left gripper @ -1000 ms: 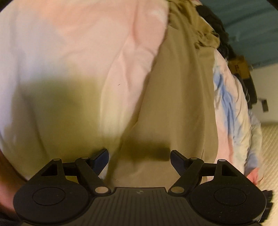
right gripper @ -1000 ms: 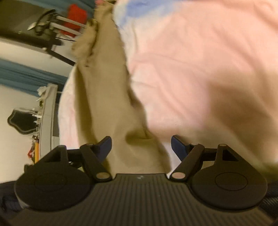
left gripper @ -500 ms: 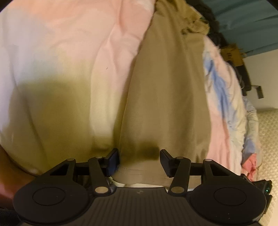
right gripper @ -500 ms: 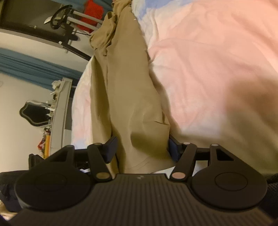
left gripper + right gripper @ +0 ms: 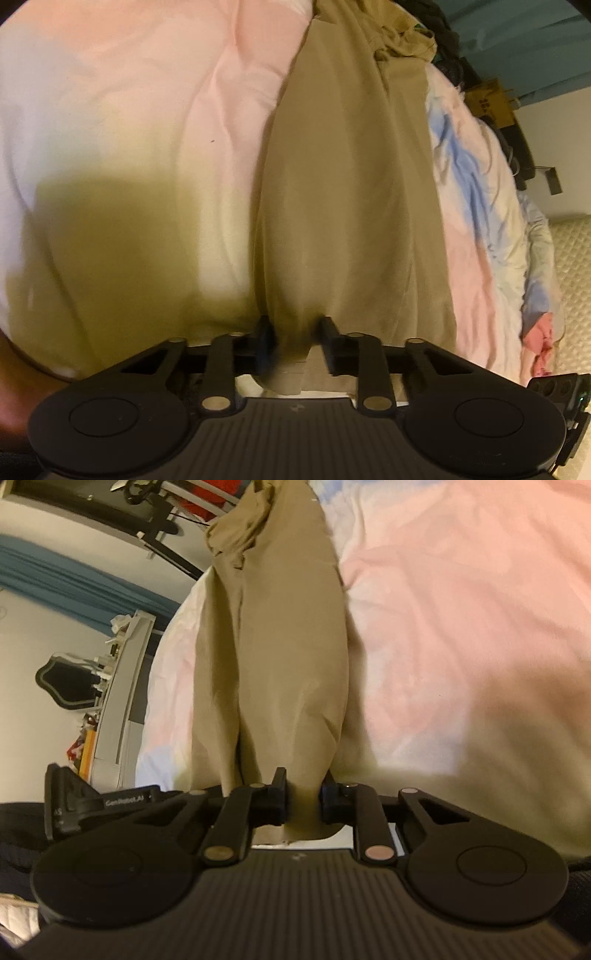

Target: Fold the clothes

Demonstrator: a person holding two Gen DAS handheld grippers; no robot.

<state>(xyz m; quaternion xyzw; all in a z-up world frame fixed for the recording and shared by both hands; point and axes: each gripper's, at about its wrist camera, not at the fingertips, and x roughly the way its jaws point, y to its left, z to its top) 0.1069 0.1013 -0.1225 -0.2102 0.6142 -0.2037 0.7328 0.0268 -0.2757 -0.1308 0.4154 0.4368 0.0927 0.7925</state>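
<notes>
A long khaki garment (image 5: 347, 192) lies stretched across a pink and white bedspread (image 5: 147, 110), its far end bunched up. My left gripper (image 5: 293, 334) is shut on the garment's near hem, fabric pinched between the fingers. In the right wrist view the same khaki garment (image 5: 280, 657) runs away from me, and my right gripper (image 5: 303, 797) is shut on its near edge. The hem hangs below both pairs of fingers.
The bedspread (image 5: 461, 627) has blue patches at its right side (image 5: 469, 177). Dark clothes (image 5: 443, 48) lie at the bed's far end. A white shelf unit (image 5: 122, 701), a black mirror (image 5: 62, 683) and teal curtains (image 5: 74, 583) stand beside the bed.
Both grippers have moved onto the garment's near edge and shut on it. They were open one second ago and half shut half a second ago.
</notes>
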